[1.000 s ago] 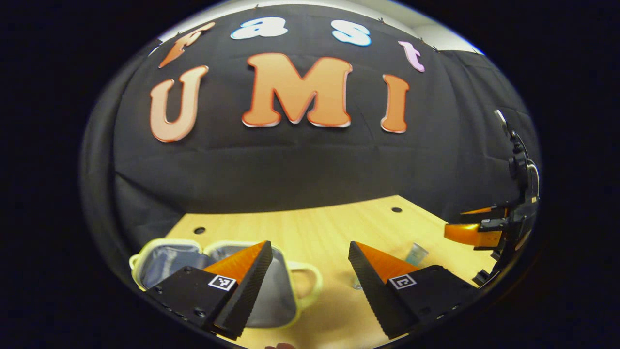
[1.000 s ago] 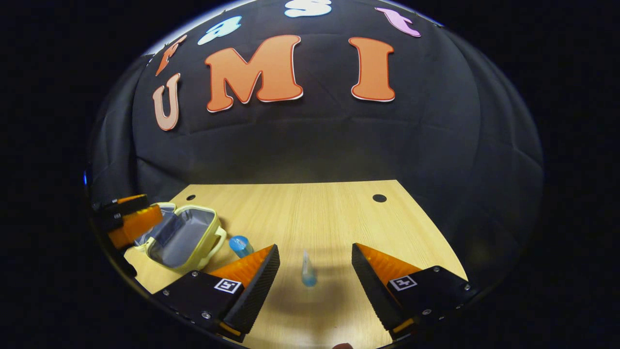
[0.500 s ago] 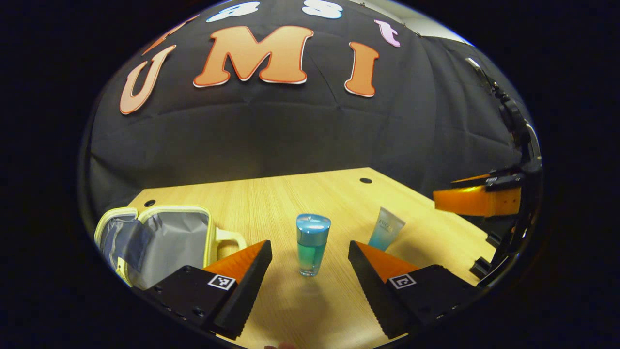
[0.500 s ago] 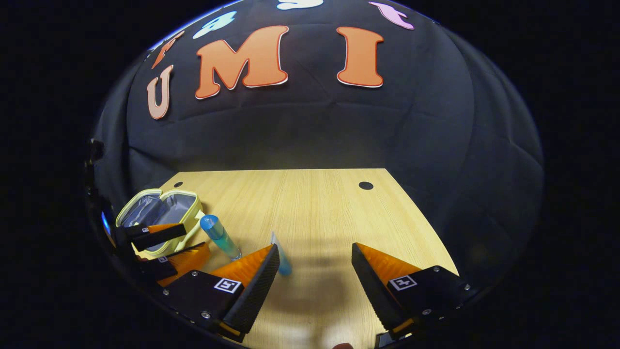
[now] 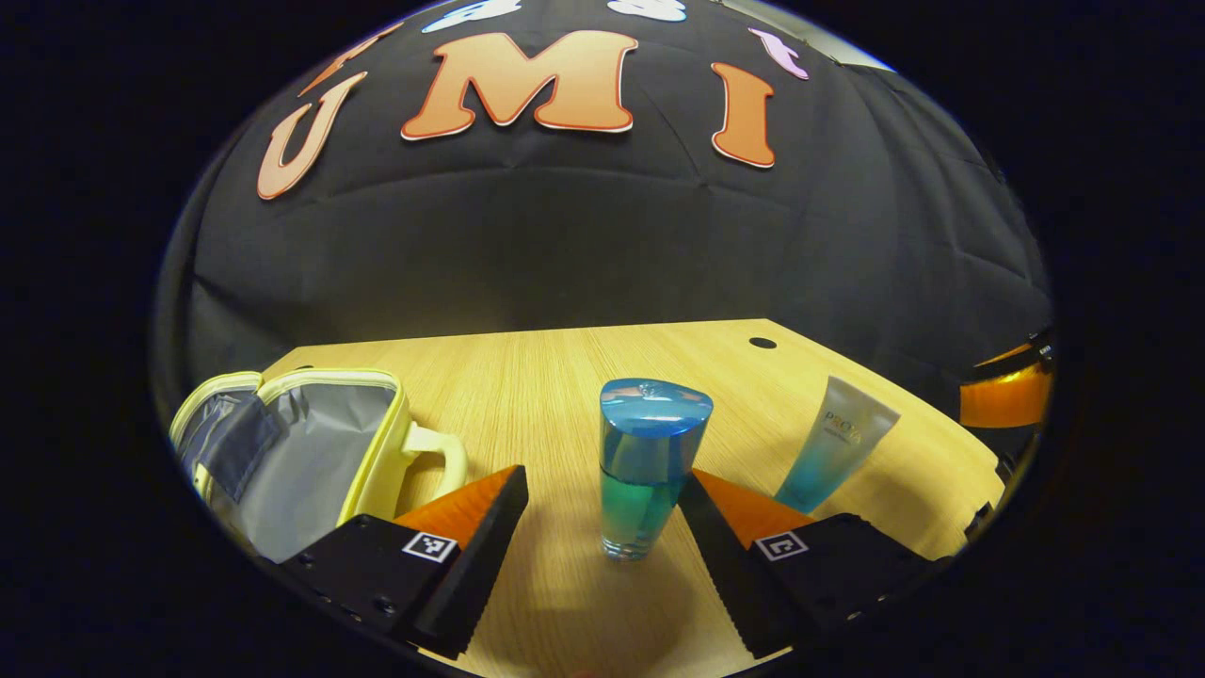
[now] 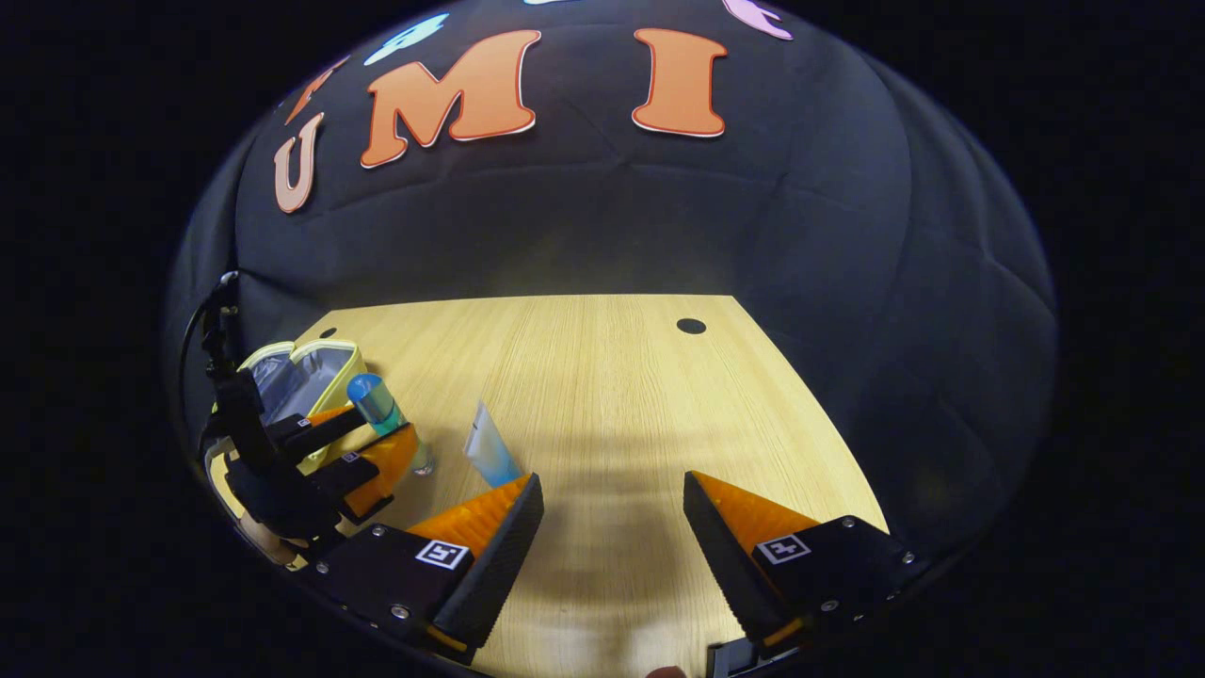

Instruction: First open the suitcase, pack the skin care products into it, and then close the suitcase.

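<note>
- Black cloth wall behind a light wood tabletop (image 5: 565, 377) with small round holes near the far edge.
- Suitcase (image 5: 311, 452), a small yellow-trimmed case with grey lining, lay already open at the tabletop's left side, handle toward the middle; in the right gripper view it sat at far left (image 6: 306, 381).
- Blue-capped bottle (image 5: 645, 461) stood upright between the fingers of the left claw (image 5: 602, 527); fingers were apart, the right one close to or just touching the glass, the left one with a clear gap.
- Right gripper view showed the same: left claw (image 6: 362, 452) bracketing the bottle (image 6: 381, 410), not yet clamped.
- Tube (image 5: 833, 452) stood cap-down, leaning, to the right of the bottle; also just beyond the right claw's left finger (image 6: 490, 452).
- Right claw (image 6: 612, 527) was apart, holding nothing, over bare tabletop.
- Step judged: grasping the bottle for packing. Best to centre it between the fingers, close low on the body below the cap, squeeze evenly so it doesn't tip, lift straight, then carry left into the case.
</note>
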`<state>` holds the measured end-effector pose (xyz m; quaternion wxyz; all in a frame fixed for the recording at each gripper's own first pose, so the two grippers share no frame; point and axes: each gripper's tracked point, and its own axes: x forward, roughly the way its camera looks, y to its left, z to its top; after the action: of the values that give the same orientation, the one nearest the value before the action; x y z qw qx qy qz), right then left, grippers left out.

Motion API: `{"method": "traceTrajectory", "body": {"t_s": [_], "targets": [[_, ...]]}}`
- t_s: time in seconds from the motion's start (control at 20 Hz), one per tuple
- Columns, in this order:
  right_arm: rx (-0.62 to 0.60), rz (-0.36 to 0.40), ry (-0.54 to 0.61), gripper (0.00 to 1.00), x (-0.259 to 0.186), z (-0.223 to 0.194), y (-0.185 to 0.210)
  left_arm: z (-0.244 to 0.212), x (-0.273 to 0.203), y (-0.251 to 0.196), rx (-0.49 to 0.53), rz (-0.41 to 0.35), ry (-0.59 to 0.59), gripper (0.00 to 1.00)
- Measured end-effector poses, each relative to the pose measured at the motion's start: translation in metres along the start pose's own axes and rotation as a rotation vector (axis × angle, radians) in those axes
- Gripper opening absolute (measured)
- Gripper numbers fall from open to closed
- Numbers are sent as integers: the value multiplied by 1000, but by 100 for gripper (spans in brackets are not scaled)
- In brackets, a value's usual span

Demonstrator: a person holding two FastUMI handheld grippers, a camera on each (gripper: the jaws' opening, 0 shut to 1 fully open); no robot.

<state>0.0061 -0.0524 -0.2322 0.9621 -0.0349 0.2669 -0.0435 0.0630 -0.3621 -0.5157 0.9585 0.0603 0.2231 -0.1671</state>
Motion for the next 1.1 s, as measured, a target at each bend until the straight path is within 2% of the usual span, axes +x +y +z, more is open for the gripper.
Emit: {"method": "traceTrajectory", "body": {"t_s": [0.1, 0.15, 0.2, 0.3, 0.45, 0.6, 0.75, 0.9, 1.1], "targets": [[0, 4, 16, 95, 2, -5, 2, -2, 5, -3, -6, 2, 1, 98], [1, 7, 19, 96, 3, -8, 4, -6, 12, -9, -12, -7, 5, 80], [-1, 12, 21, 96, 4, -8, 6, -6, 10, -10, -14, -4, 0, 73], [-16, 14, 21, 96, 4, -11, 9, -4, 10, -10, 3, -3, -7, 47], [-33, 35, 19, 96, 7, -15, 17, -3, 8, -10, -33, -24, 34, 47], [-18, 106, 13, 96, 12, -15, 39, 18, -14, -11, -49, -54, 40, 46], [-40, 161, 14, 96, 23, -20, 62, 47, -51, -7, -18, -65, 51, 48], [-74, 206, 14, 96, 40, -24, 85, 71, -93, 1, -51, -76, 76, 46], [-124, 220, 42, 96, 71, -37, 97, 99, -139, 32, -100, -25, 77, 48]]}}
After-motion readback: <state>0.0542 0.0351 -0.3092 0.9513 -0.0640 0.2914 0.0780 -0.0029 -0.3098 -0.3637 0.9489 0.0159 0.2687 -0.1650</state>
